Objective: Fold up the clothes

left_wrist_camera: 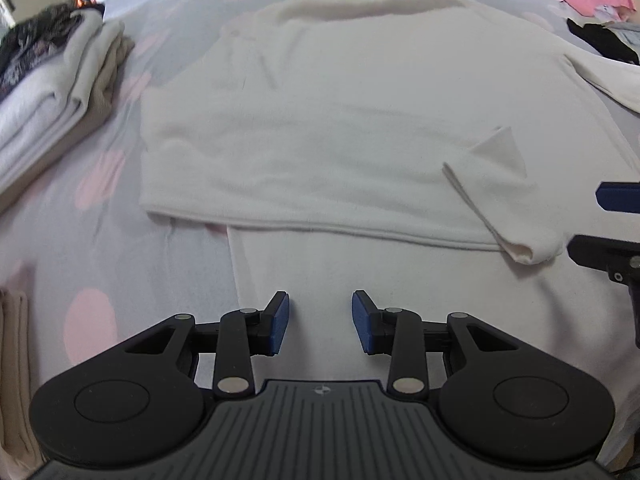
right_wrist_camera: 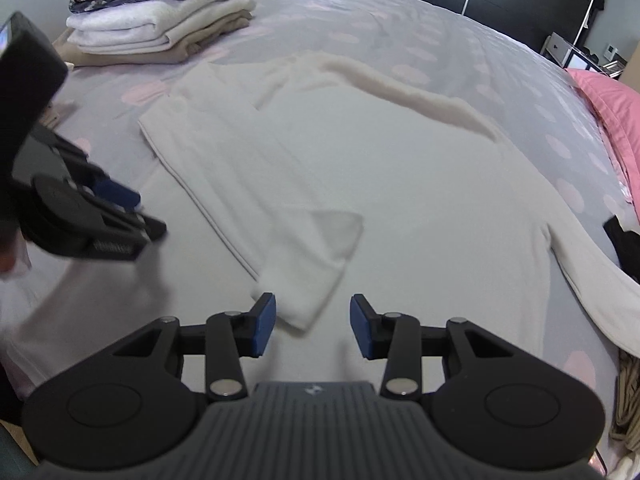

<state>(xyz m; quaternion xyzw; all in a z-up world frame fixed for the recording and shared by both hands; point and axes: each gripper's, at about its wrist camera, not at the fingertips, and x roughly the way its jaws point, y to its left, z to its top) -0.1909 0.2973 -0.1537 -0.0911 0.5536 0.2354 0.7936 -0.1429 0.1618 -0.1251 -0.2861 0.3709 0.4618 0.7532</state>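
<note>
Left claw point(left_wrist_camera: 320, 322): blue pads spread, nothing between them, poised over the white cloth below the sweater's hem.
Right claw point(right_wrist_camera: 313, 326): pads spread, a folded sleeve cuff point(right_wrist_camera: 310, 300) just ahead of the gap, not pinched.
Writing: none legible; only a small round emblem on each claw's grey body.
Sweater point(left_wrist_camera: 340, 120): white, flat on the bed point(left_wrist_camera: 80, 248), collar at the far end, hem towards the left claw; long axis ran from near to far in the left wrist view.
Sleeves: two seen; one folded across the body, one point(right_wrist_camera: 600, 292) trailing out to the right.
Folded stack point(right_wrist_camera: 160, 20): one pile, far left on the bed, dark patterned piece on top.
Pink bedding point(right_wrist_camera: 608, 108): one piece, right edge.
</note>
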